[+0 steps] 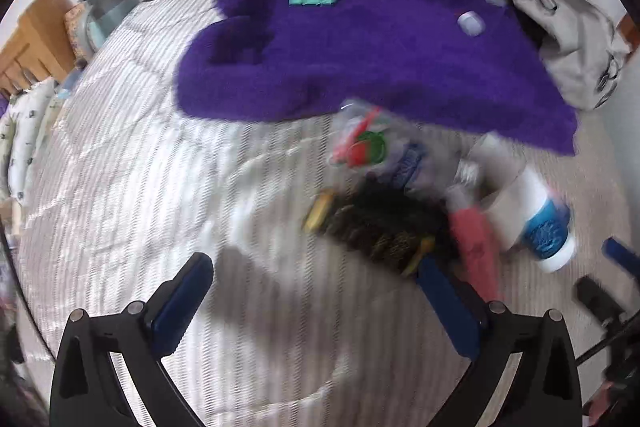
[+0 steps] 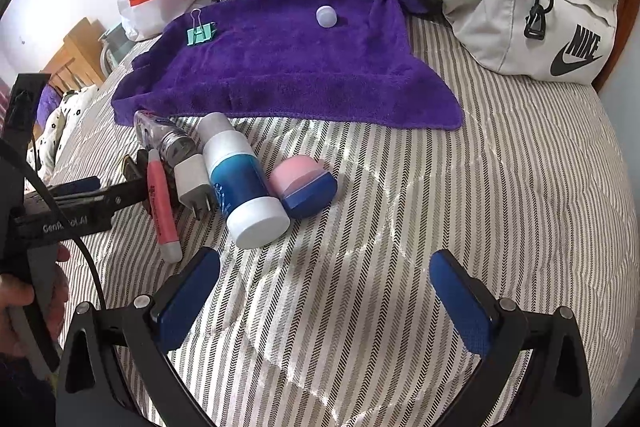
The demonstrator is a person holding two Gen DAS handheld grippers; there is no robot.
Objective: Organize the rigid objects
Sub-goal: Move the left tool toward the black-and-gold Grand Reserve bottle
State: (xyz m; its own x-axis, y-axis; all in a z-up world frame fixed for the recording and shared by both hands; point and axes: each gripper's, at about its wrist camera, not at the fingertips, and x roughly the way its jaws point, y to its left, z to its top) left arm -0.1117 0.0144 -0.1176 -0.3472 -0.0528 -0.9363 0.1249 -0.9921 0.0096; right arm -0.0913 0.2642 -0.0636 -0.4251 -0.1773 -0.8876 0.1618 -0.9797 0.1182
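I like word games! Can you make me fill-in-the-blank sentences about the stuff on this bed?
1. The green binder clip sits on the ____ towel.
2. The grey bag says ____.
3. The white bottle has a ____ label.

Missing words: purple; NIKE; blue
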